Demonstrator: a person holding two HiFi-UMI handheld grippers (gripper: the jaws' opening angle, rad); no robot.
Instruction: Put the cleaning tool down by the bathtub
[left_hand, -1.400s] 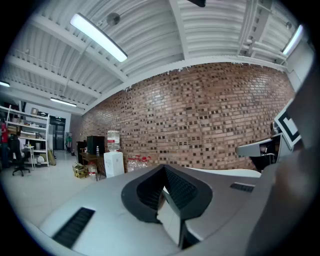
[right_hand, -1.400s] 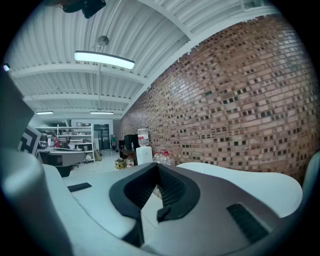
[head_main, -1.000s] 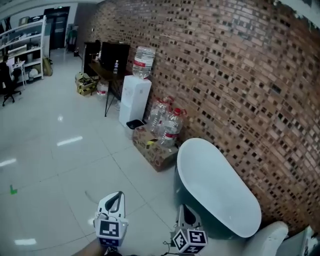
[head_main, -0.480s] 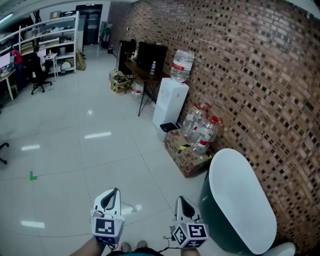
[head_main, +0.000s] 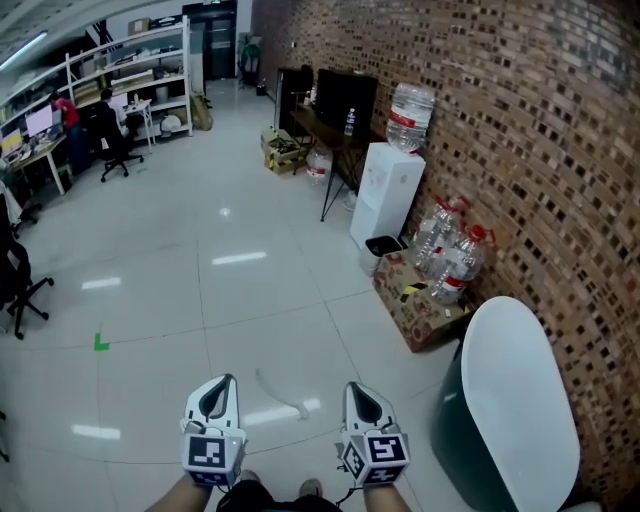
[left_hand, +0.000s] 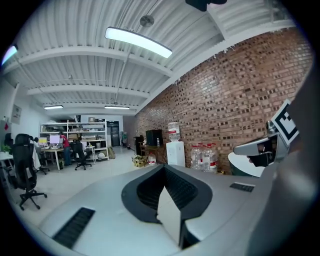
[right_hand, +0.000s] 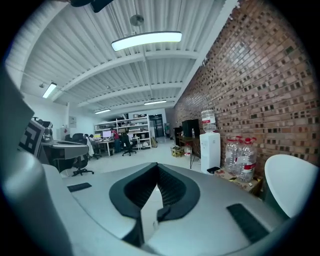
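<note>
Only the head view shows us the floor: glossy pale tiles with light glare, and both tools low in the frame, the left hand-held gripper (head_main: 228, 386) and the right hand-held gripper (head_main: 353, 390), each with a marker cube at its base. The gripper views look level instead and take in the ribbed white ceiling (right_hand: 125, 65) and its strip lights, which the head view lacks.

The left gripper view shows its jaws (left_hand: 167, 200) pressed together, dark ridged pads in a smooth grey shell, with nothing between them. The right gripper view shows the same (right_hand: 152, 200): clenched and empty.

The tub (head_main: 510, 400) stands to the right of the right hand-held gripper and slightly ahead, against the rough brick wall (head_main: 540, 150). From above it is a smooth white oval on dark green sides; in the right gripper view it is a white rounded edge at far right (right_hand: 292, 182).

Ahead of the tub sit a cardboard box (head_main: 420, 305), clear water bottles (head_main: 450, 260) and a white dispenser (head_main: 387, 195).

A thin pale curved streak (head_main: 282, 395) lies on the floor ahead, between the two; we cannot tell what it is.
</note>
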